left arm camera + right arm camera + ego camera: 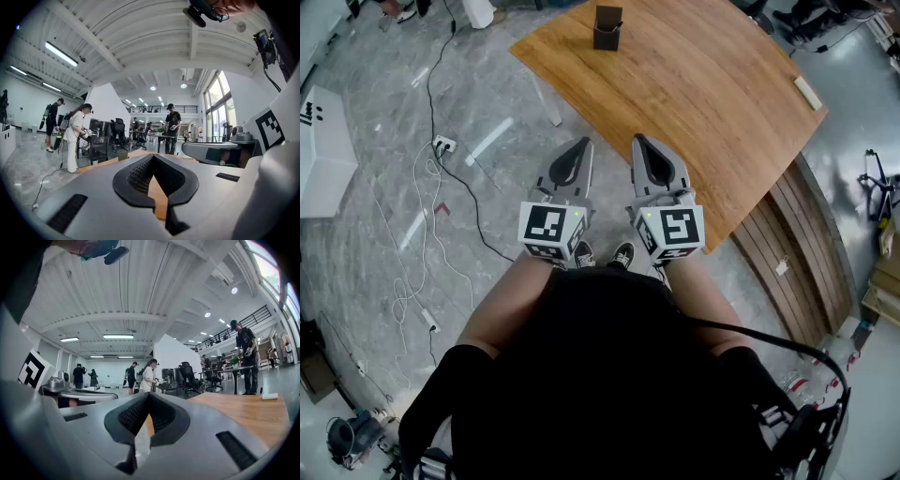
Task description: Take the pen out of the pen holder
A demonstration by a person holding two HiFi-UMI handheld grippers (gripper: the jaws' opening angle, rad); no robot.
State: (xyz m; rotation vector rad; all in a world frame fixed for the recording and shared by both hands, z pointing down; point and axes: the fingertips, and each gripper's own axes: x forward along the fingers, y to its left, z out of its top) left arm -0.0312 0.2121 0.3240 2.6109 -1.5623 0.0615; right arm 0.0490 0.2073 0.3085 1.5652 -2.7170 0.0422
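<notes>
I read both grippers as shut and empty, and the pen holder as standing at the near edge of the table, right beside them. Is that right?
Not quite. The pen holder stands at the far side of the table, well apart from the grippers, as the head view shows. The rest holds: the left gripper and the right gripper are both shut and empty.

Open-plan office / lab hall, we reckon.
We see a big wooden table on a grey stone floor w/ loose cables. Far off: desks w/ office chairs, ppl standing at workstations, strip lights overhead, tall windows to the right, and a mezzanine railing.
</notes>
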